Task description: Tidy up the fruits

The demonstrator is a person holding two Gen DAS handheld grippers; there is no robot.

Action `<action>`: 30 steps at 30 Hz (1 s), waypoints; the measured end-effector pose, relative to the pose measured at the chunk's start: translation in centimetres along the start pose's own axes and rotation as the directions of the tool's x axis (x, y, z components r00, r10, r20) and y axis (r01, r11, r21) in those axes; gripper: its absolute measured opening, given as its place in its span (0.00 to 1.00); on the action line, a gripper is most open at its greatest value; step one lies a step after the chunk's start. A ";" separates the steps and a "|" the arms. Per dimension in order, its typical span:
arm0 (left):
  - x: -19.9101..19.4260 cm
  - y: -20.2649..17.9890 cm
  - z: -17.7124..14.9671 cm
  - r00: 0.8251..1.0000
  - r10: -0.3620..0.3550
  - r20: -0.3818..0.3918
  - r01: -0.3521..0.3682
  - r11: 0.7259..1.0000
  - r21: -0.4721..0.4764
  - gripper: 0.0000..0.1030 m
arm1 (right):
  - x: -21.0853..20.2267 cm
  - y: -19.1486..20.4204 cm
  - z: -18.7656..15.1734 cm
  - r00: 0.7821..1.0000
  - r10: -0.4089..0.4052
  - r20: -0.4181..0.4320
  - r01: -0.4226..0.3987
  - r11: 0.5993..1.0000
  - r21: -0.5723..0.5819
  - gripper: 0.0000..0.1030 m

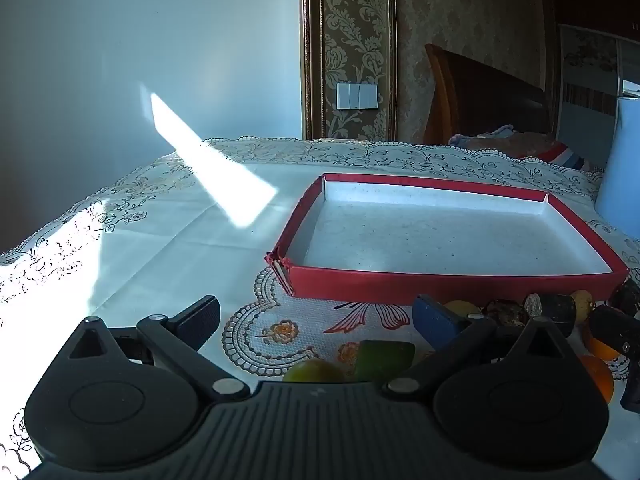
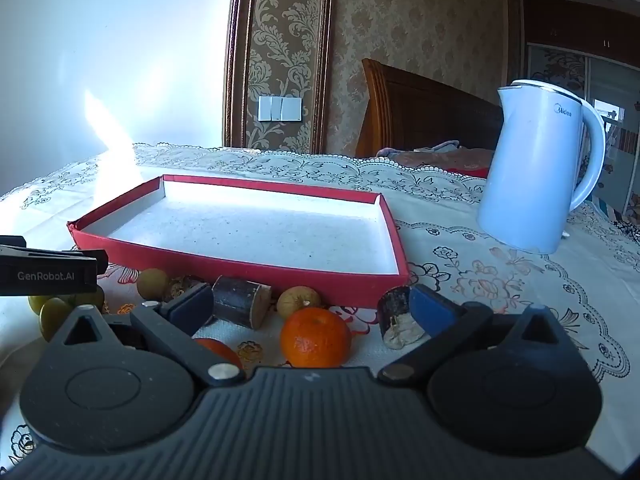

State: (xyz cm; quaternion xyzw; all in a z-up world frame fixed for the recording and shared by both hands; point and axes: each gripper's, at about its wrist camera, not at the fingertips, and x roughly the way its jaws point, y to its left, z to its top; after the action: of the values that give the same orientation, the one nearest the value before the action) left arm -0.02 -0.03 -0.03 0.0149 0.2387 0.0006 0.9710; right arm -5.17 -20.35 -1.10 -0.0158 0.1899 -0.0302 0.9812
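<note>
The box (image 2: 256, 276) is red outside and white inside, the round fruit (image 2: 315, 338) is orange, the small fruits (image 2: 152, 283) are yellow-green, the kettle (image 2: 536, 168) is white, and the tablecloth (image 2: 500, 280) has flower patterns.

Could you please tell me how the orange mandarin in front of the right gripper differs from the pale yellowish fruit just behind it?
The mandarin is bright orange; the pale fruit is dull yellow-green. The mandarin looks larger, though it also lies nearer the camera. The pale fruit sits close against the red tray; the mandarin lies further out on the tablecloth. Both are roundish, loose, and outside the tray.
</note>
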 end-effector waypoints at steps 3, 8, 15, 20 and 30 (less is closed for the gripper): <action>-0.1 0.0 0.0 1.000 -0.001 0.002 0.001 1.000 0.000 1.00 | 0.3 0.2 -0.3 1.000 -0.002 0.006 0.002 1.000 0.003 1.00; 0.1 0.1 0.0 1.000 0.001 0.001 -0.001 1.000 -0.009 1.00 | -1.3 -0.6 0.3 0.999 -0.013 0.044 0.012 1.000 0.016 1.00; -0.3 0.1 0.1 1.000 0.011 0.011 -0.011 1.000 -0.019 1.00 | -1.0 -0.5 -0.3 0.996 -0.034 0.078 0.031 0.999 0.040 1.00; -0.3 0.2 0.1 1.000 0.018 0.005 -0.018 1.000 -0.019 1.00 | -0.9 -0.4 -0.3 0.997 -0.045 0.068 0.042 0.998 0.038 1.00; -0.7 0.0 0.1 1.000 0.014 0.026 -0.014 1.000 -0.011 1.00 | -0.8 -0.7 -0.4 0.996 -0.065 0.059 0.062 0.997 0.048 1.00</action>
State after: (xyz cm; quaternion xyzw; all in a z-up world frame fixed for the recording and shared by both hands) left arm -0.54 -0.04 0.40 0.0115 0.2257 0.0083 0.9741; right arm -6.12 -20.96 -1.13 -0.0003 0.1587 -0.0654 0.9851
